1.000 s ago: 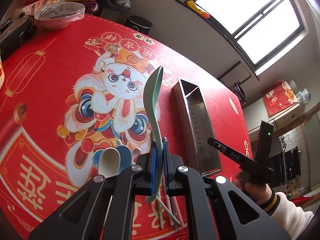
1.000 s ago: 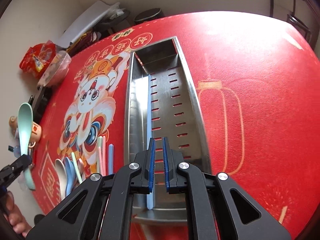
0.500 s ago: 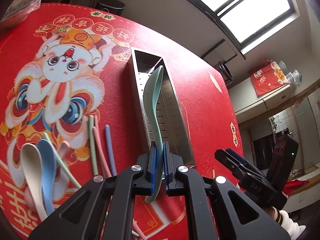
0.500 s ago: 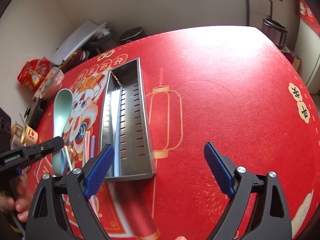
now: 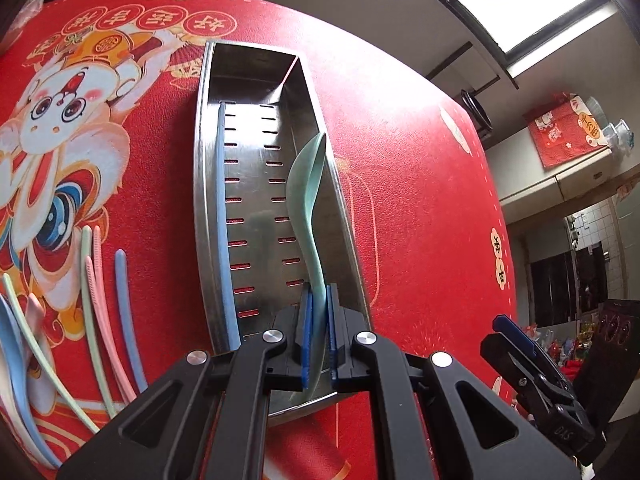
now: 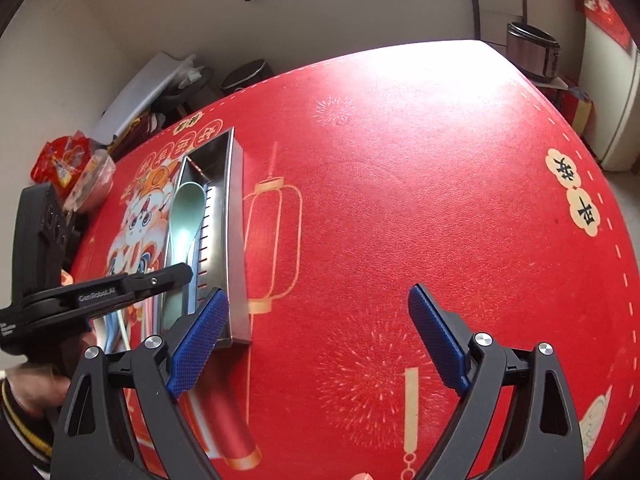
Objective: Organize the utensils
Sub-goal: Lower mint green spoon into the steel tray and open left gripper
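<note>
A pale green spoon (image 5: 310, 216) is being held by its handle between the closed pads of the left gripper (image 5: 318, 334), above the slotted steel tray (image 5: 202, 184) on the red tablecloth (image 5: 404, 184); whether its bowl is touching the tray's right wall cannot be told. A blue chopstick (image 5: 222, 216) is lying inside along the tray's left wall. Pink, green and blue chopsticks (image 5: 106, 304) are lying loose on the cloth just left of the tray. The right gripper (image 6: 316, 336) is being held wide apart and empty, just right of the tray.

Bright daylight from window (image 5: 532, 4), glare on cloth (image 6: 420, 64) & tray (image 5: 256, 80); fisheye warp, dark corners.
</note>
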`<state>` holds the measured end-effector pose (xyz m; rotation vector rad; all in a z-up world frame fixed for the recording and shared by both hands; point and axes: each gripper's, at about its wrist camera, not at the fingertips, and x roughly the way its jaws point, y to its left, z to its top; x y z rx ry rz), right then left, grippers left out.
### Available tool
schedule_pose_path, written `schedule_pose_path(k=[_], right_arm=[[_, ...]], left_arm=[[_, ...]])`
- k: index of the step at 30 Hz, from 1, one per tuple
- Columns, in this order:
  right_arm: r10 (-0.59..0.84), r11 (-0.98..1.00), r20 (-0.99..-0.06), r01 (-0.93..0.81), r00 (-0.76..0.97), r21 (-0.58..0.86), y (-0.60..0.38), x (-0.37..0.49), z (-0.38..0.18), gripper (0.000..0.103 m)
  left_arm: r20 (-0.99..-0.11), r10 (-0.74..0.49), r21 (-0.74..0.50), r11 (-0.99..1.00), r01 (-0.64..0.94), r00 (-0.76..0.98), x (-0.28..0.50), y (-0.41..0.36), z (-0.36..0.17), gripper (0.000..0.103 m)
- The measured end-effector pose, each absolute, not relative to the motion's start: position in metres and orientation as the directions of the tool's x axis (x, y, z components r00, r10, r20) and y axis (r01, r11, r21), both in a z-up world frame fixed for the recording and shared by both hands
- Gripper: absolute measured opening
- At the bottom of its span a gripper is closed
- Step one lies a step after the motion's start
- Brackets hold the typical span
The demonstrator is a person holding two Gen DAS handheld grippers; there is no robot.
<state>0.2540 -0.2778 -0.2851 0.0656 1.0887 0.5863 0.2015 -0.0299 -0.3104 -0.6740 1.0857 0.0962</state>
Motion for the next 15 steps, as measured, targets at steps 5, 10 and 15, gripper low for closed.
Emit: schedule_pose_path(k=[5,10,15], right_arm=[[0.480,0.850,-0.814,-0.404,0.328,0.338,-0.289,0.257,-0.288,0.088],[0.473,0.856,-0.817,-0.392,0.331,0.337,-0.296,0.260,-0.288,0.088],[0.470,0.861,-0.815,-0.382,0.341,0.337,-0.301,0.262,-0.287,0.088]], left_arm=[[-0.858,-0.247,-0.446,0.793,-0.414,0.451,0.208,-0.029,-0.327,0.006],[-0.861,-0.262,-0.453,0.787,-0.420,0.437,0.213,-0.033,-0.334,0.007],[-0.863,-0.265,-0.450,0.788,-0.419,0.429,0.215,-0.036,-0.336,0.007]])
